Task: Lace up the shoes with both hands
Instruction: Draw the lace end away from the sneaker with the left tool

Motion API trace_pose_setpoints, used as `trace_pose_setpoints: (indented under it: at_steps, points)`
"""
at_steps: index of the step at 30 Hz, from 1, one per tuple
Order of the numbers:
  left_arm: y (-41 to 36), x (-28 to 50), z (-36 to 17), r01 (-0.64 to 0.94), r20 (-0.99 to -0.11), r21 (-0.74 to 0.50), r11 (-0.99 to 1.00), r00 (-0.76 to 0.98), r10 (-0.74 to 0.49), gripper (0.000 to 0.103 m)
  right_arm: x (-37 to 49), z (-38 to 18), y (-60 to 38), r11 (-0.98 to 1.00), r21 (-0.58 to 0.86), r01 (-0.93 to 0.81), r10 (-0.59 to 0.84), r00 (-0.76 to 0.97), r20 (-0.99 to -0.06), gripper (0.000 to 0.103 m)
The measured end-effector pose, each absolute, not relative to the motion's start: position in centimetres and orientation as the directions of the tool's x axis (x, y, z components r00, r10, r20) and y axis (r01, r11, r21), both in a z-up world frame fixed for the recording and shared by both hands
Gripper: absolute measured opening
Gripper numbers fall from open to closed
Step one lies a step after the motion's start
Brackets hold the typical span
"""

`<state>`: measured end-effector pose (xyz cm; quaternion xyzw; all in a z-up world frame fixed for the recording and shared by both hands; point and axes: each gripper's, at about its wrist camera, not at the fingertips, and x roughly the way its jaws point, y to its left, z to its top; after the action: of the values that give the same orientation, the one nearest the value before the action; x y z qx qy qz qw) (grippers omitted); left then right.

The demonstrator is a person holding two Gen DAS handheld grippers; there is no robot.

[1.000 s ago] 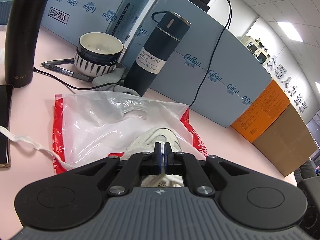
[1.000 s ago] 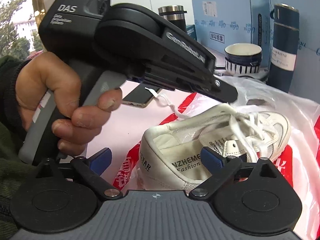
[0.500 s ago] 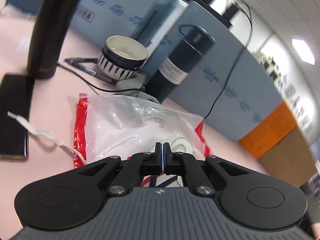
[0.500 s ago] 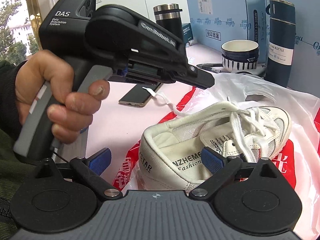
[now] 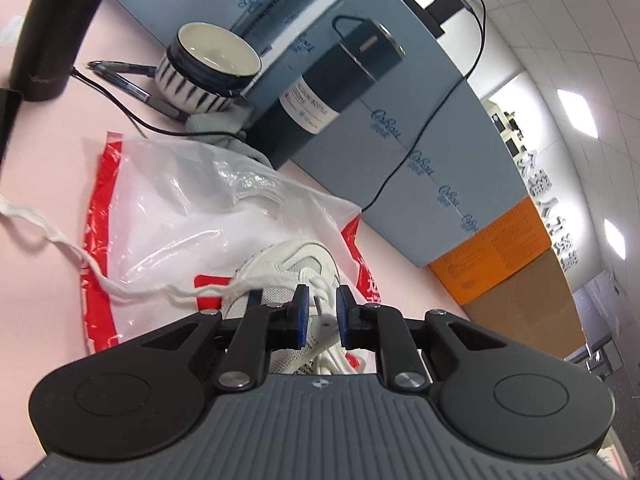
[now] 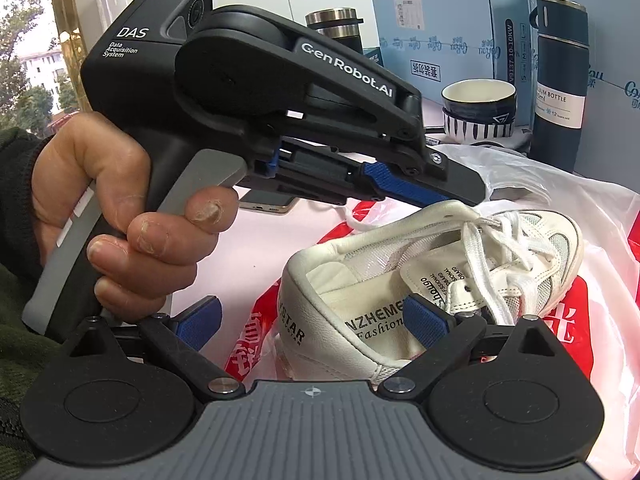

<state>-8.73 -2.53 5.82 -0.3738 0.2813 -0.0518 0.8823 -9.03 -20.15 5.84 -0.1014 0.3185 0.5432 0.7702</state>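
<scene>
Left gripper (image 5: 319,312) opening over the shoe (image 5: 288,268), pads clear of lace (image 5: 320,280) — right gripper (image 6: 312,320) spread, idle; freed lace may slip back out.

surface: pink table (image 5: 48,152) | on it: red-and-white plastic bag (image 5: 160,216) – pens (image 5: 124,80) – phone (image 6: 266,202) – black flask (image 5: 56,36) – blue cartons (image 5: 432,128)

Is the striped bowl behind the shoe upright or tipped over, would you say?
Upright: the striped bowl rests on its base, rim upward, its pale inside showing from above in the left wrist view.

black flask (image 5: 52,28) – top cropped, phone (image 6: 266,203) mostly hidden
</scene>
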Motion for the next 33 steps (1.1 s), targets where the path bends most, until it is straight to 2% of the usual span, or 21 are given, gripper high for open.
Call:
trace_pose_setpoints:
  at_steps: [2,18,33]
  points:
    - [-2.5,-9.0,5.9,-0.112,-0.442,-0.687,0.718,0.849,-0.291,0.002,-9.0,5.8,-20.3,0.39,0.196,-0.9,0.775,0.205,-0.598,0.098]
    - [1.1,-10.2,6.3,-0.168,-0.392,-0.717,0.677,0.9,-0.193,0.002,-9.1,5.7,-20.3,0.391,0.209,-0.897,0.775,0.198,-0.6,0.098]
    - [8.3,-13.9,8.6,-0.294,-0.34,-0.708,0.642,0.939,0.055,0.002,-9.2,5.8,-20.3,0.395,0.21,-0.894,0.773,0.201,-0.601,0.098]
